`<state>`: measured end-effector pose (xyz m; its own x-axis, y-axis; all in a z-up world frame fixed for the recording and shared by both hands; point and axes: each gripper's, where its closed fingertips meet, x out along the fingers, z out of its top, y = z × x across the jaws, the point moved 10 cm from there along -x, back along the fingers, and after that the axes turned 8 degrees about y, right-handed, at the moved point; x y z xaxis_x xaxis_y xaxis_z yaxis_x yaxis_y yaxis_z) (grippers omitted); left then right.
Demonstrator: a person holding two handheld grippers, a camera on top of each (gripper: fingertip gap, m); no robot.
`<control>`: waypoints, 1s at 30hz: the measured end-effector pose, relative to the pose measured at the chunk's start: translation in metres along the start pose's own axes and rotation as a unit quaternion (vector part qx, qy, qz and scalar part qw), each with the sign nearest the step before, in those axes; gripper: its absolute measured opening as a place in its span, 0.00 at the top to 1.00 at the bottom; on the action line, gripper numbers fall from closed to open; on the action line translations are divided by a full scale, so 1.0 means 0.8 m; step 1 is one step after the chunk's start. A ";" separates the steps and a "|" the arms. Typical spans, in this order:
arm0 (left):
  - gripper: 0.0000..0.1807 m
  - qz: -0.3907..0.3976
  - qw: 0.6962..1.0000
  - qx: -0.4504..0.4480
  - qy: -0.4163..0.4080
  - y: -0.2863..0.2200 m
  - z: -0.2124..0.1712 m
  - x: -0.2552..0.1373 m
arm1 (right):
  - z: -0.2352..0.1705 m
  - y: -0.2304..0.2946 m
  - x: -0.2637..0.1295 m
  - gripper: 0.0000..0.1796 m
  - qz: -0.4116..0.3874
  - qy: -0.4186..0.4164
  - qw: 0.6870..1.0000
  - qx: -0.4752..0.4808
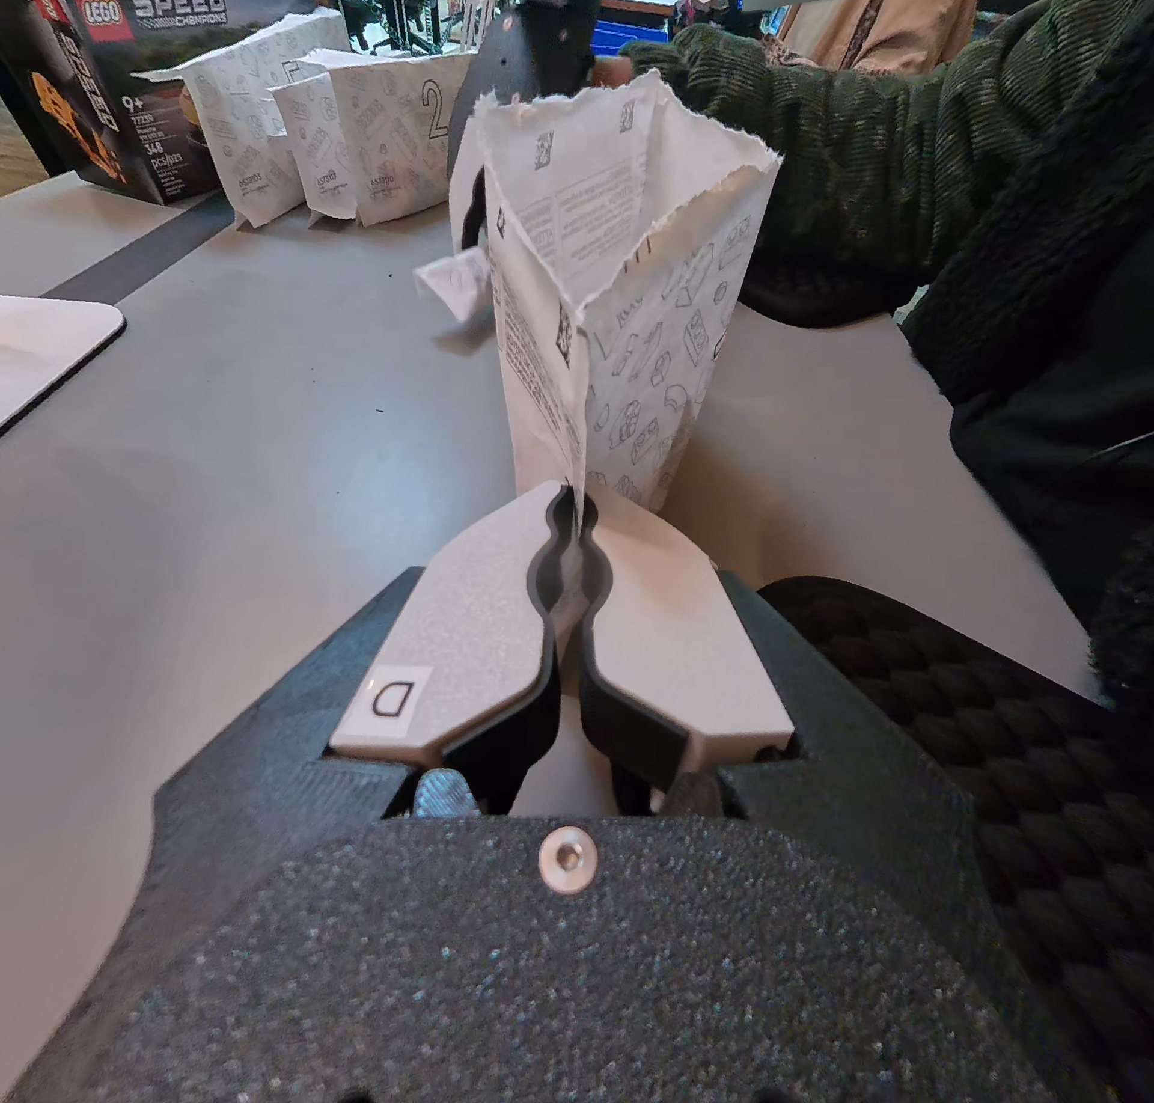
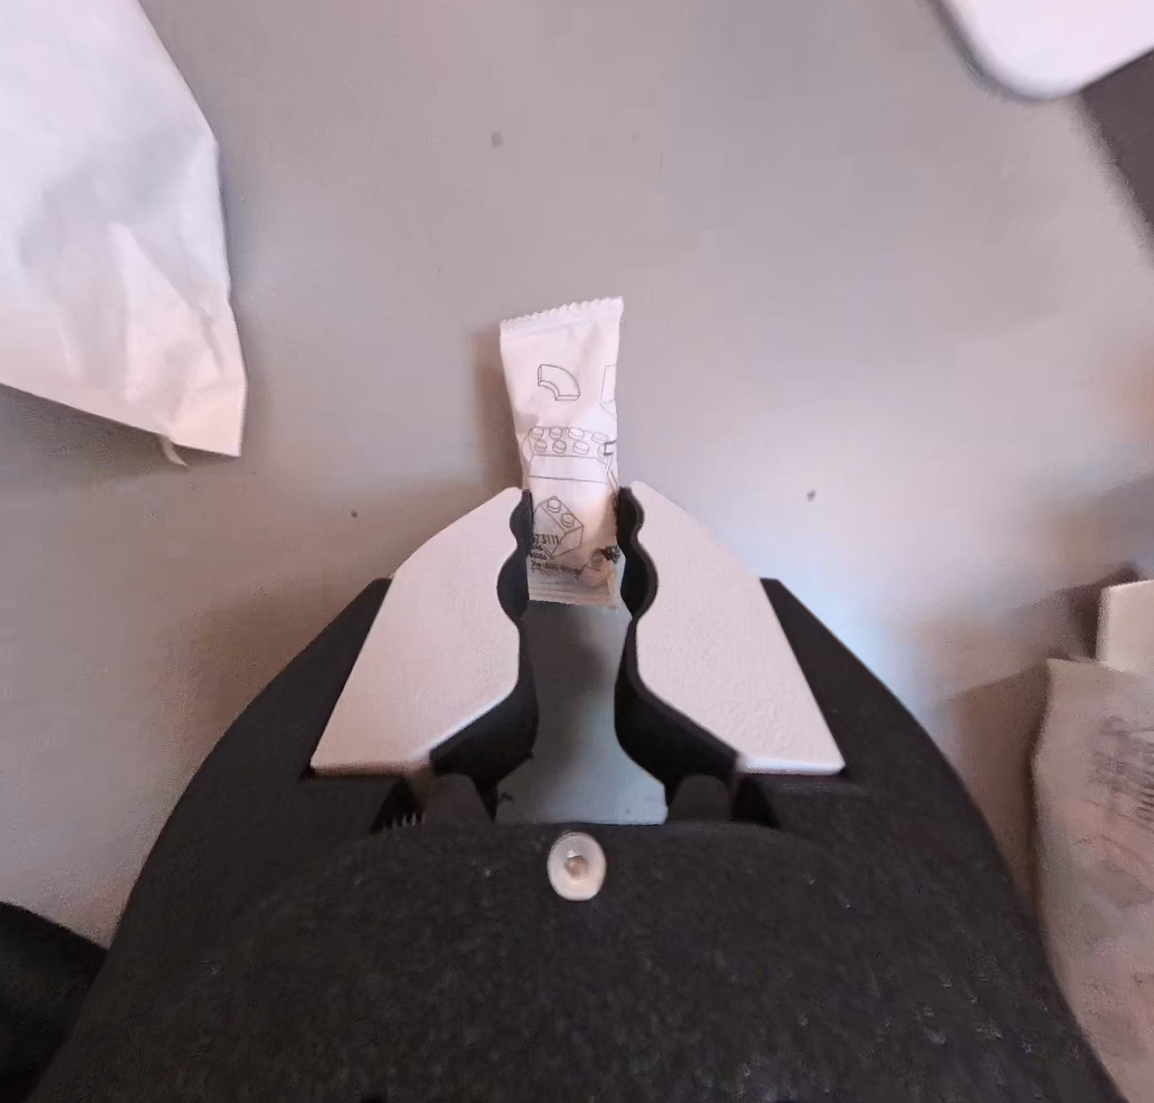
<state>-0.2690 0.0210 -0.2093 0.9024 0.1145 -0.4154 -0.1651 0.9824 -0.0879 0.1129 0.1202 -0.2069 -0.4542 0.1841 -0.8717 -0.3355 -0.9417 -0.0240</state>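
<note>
Left gripper [image 1: 577, 514] first: its white jaws with black wavy pads are squeezed nearly together on the bottom seam of a tall white paper bag printed with little brick outlines [image 1: 624, 298]. That bag stands upright near the middle of the grey tabletop [image 1: 250, 448], top edge ragged and gaping open.

Going left to right in the left wrist view: a white rounded-corner tray [image 1: 44, 348] sits at the tabletop's left edge, a dark printed cardboard toy box [image 1: 125, 86] stands in the far left corner, and three more white printed paper bags [image 1: 325, 136] stand in a row just beside it, all with their tops torn. Right of the held bag, a person's dark green knit sleeve [image 1: 874, 136] reaches in along the right edge.

Right gripper [image 2: 573, 536] points down at the tabletop and its jaws are pinched narrow on a small torn-off strip of white printed paper with a crimped end [image 2: 565, 423], held clear of the surface. A plain white paper bag [image 2: 112, 230] shows at the left of that view and the tray corner at the top right.

So the bag looks opened, strip off. Whether anything is inside can't be seen; nothing looks poured out.
</note>
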 end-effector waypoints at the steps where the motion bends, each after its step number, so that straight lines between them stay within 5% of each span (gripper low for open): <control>1: 1.00 0.000 1.000 -0.001 -0.001 0.000 0.000 0.000 | 0.008 0.006 -0.014 0.86 -0.015 -0.027 0.999 -0.012; 7: 1.00 -0.002 1.000 -0.009 -0.007 0.003 0.000 0.001 | 0.098 0.075 -0.115 0.86 -0.072 -0.156 0.980 -0.103; 14: 1.00 0.012 1.000 -0.004 -0.002 0.000 0.002 0.003 | 0.170 0.143 -0.104 0.85 -0.056 -0.117 0.977 -0.170; 22: 1.00 0.009 1.000 -0.002 -0.001 -0.002 0.002 0.004 | 0.163 0.152 -0.092 0.75 -0.037 -0.135 0.978 -0.152; 30: 1.00 0.011 1.000 -0.004 -0.004 -0.001 0.001 0.004 | 0.104 0.133 -0.098 0.66 0.006 -0.154 0.981 -0.117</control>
<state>-0.2658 0.0209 -0.2100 0.9015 0.1369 -0.4106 -0.1878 0.9784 -0.0861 0.0443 0.0285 -0.1004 -0.6964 0.2145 -0.6849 -0.1461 -0.9767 -0.1573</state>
